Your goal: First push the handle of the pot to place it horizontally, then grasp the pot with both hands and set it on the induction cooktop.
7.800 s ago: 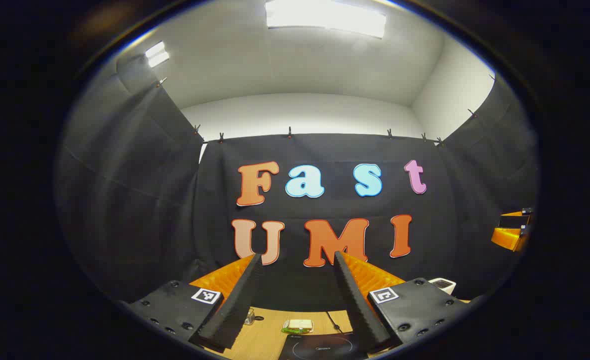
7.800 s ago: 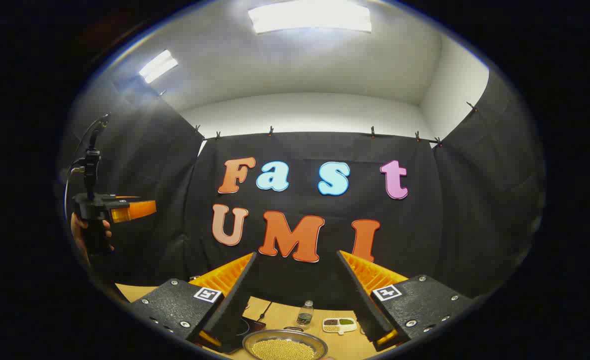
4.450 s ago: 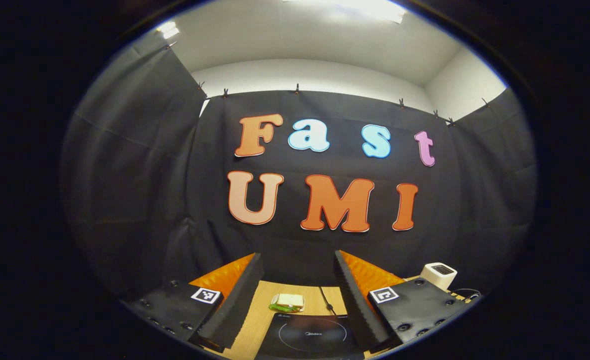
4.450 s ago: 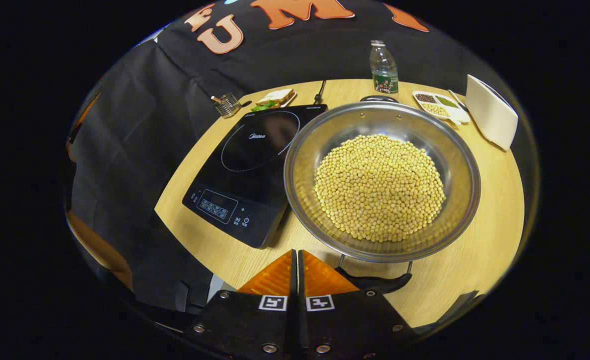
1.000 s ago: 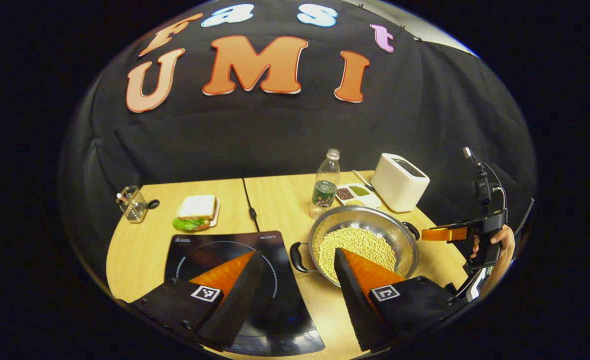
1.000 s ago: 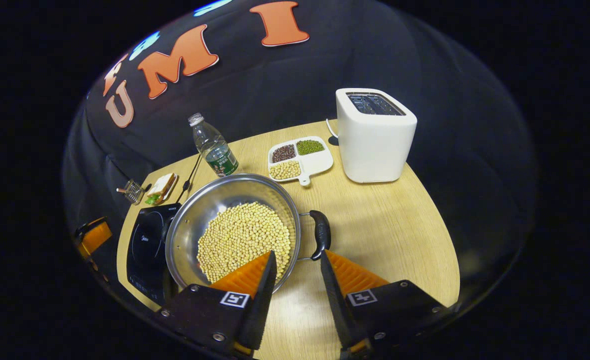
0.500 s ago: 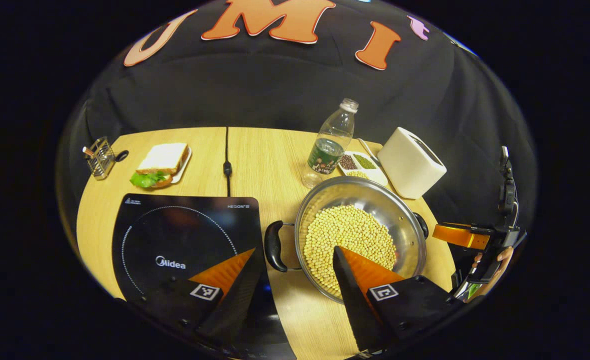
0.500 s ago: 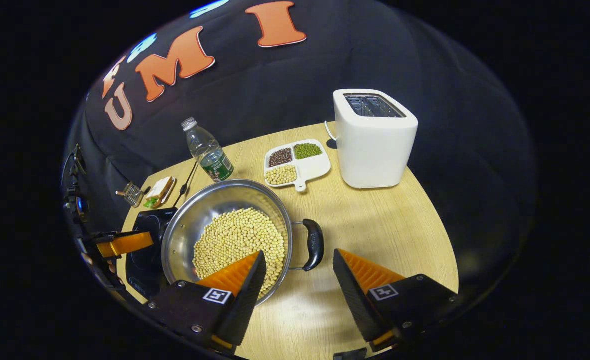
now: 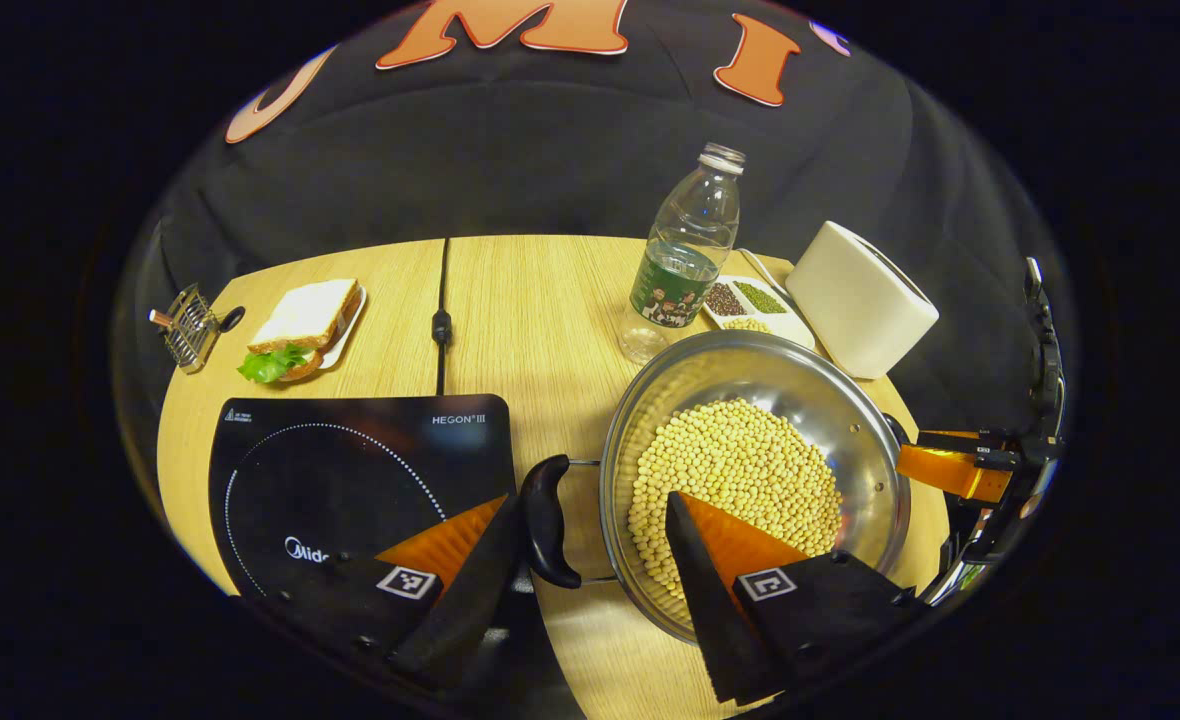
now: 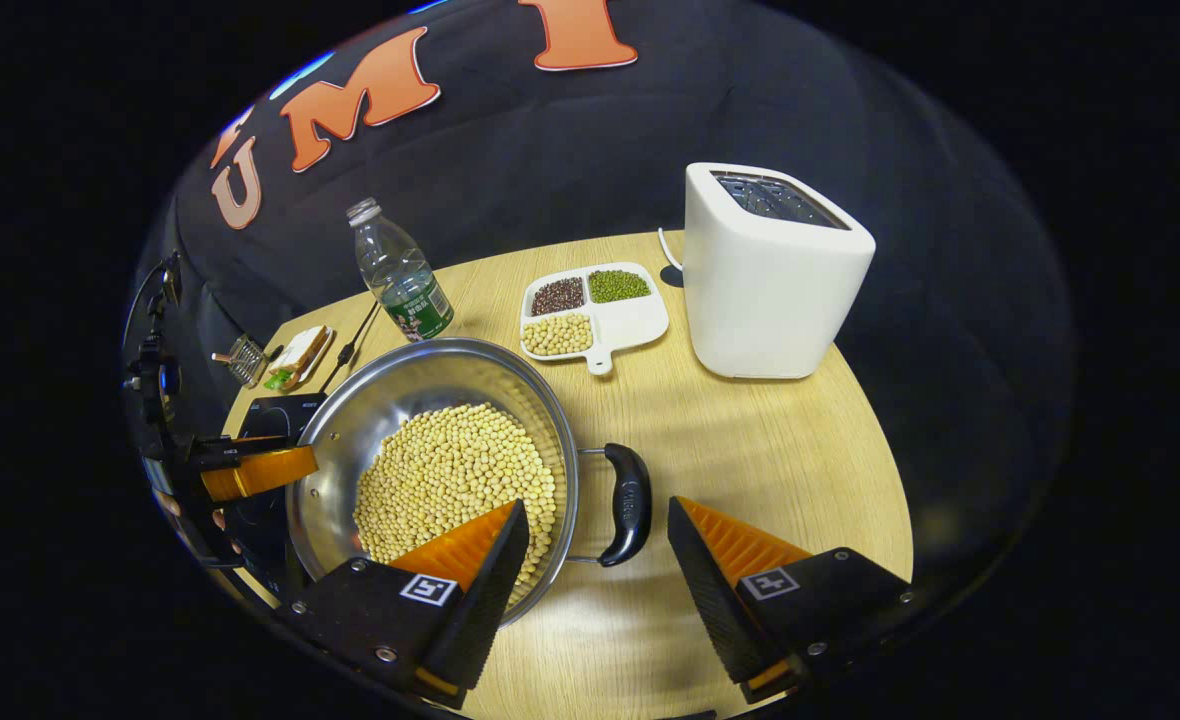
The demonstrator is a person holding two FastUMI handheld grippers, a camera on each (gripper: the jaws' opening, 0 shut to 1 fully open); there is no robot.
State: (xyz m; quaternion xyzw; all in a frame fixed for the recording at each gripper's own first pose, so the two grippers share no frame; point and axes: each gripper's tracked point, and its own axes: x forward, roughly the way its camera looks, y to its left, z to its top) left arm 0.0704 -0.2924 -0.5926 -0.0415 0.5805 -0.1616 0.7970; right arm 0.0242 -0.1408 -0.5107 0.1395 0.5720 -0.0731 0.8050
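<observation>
A: Change since half a second ago?
B: Both tongs have come lower and nearer the pot; its two handles now sit at the fingertips.

A: Left gripper view, entries.
B: Left tongs [image 9: 590,515], fingers apart, gripping nothing. Pot [image 9: 850,420] of pale beans [image 9: 740,470] on the worktop [image 9: 540,300], straight ahead and slightly right; the right finger overlaps its bowl. Its near black handle [image 9: 547,520] lies between the fingers, just beside the left one; contact unclear. Induction cooktop [image 9: 350,470] under and beyond the left finger, beside the pot. Farther off: bottle [image 9: 685,260], toaster [image 9: 860,300], sandwich plate [image 9: 300,325].

A: Right gripper view, entries.
B: Right tongs [image 10: 595,515], fingers apart, empty. Pot's other handle [image 10: 628,505] between the fingers, touching neither. Pot ahead-left. Beyond it, the left tongs [image 10: 255,470]. Divided dish [image 10: 595,305] and toaster ahead.
</observation>
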